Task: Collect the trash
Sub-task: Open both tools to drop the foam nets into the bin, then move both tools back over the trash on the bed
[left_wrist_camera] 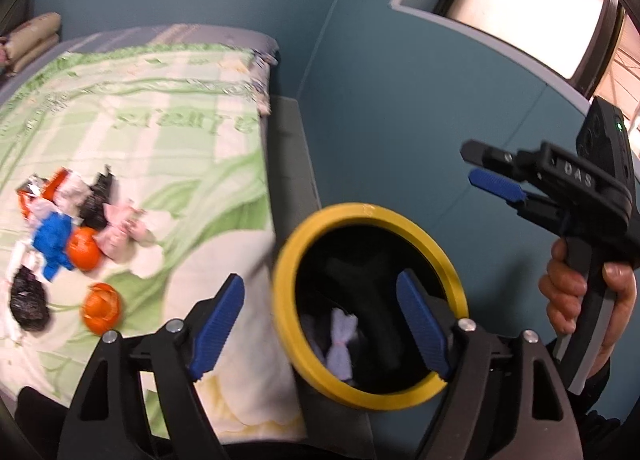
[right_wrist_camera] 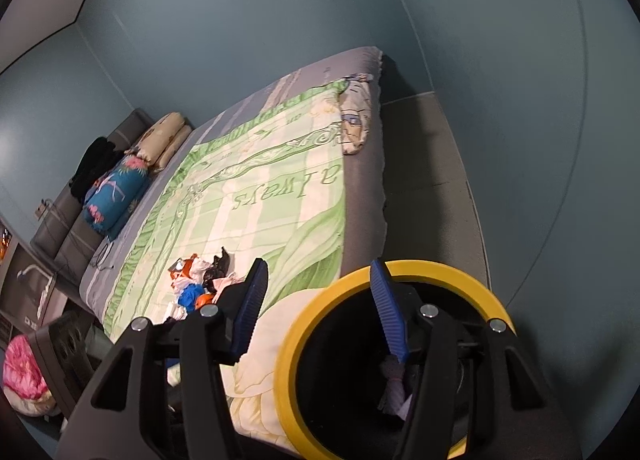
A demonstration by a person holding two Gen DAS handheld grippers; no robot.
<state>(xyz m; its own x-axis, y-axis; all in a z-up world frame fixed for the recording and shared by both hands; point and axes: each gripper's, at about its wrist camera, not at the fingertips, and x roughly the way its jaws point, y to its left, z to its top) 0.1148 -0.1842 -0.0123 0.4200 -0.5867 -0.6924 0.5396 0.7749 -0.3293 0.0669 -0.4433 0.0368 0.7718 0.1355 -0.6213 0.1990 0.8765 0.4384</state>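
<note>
Hovering with jaws spread and empty, the left gripper (left_wrist_camera: 320,324) hangs over the yellow-rimmed bin (left_wrist_camera: 280,300) at the bedside, a pale twisted wrapper (left_wrist_camera: 340,336) already lying inside. The right gripper (right_wrist_camera: 316,308), likewise parted and holding nothing, sits above the same bin (right_wrist_camera: 288,360). Out on the green blanket (left_wrist_camera: 180,164), the remaining trash lies in a loose cluster well apart from the bin: orange peels (left_wrist_camera: 100,306), crumpled black plastic (left_wrist_camera: 28,302), a blue wad (left_wrist_camera: 52,242), pinkish tissue (left_wrist_camera: 118,232). All of it looks light, soft and crushable; pinching each piece at its bunched middle should hold, though the curved peel may slip.
</note>
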